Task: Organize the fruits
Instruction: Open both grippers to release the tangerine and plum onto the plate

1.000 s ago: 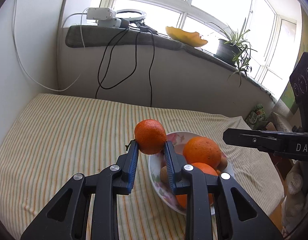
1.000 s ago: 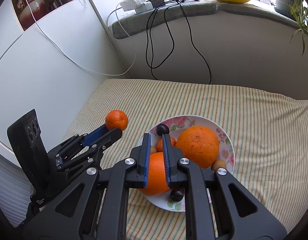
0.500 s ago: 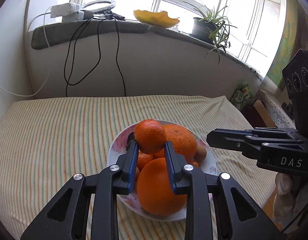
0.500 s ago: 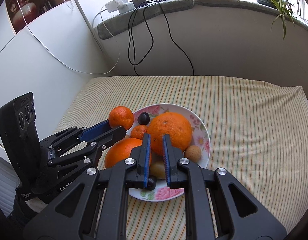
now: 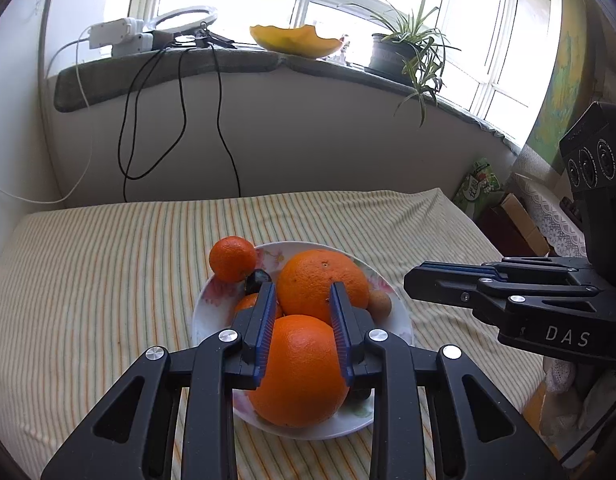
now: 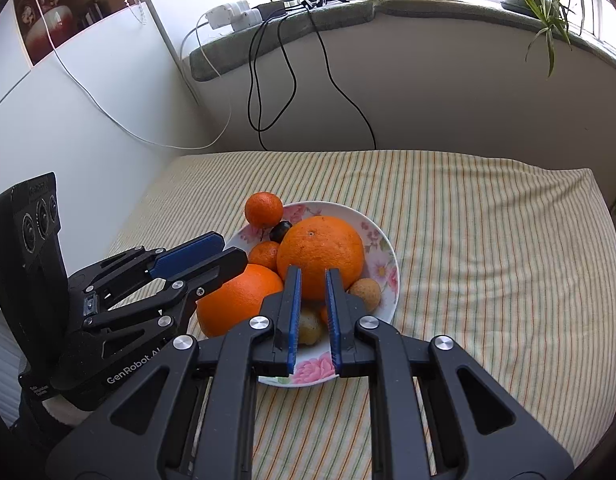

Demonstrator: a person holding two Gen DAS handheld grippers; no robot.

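Small mandarin point(image 5: 232, 259) sits on plate point(image 5: 399, 322) rim among oranges; left gripper point(image 5: 302, 308) jaws slightly apart, holding nothing; right gripper point(image 6: 311, 298) jaws closed, empty

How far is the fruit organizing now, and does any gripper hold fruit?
Done: large oranges and smaller fruits lie on the flowered plate; a tangerine perches on its far rim. In hand: nothing; left gripper open, right gripper shut. Left: no fruit shows on the striped cloth, so probably only settling that tangerine.
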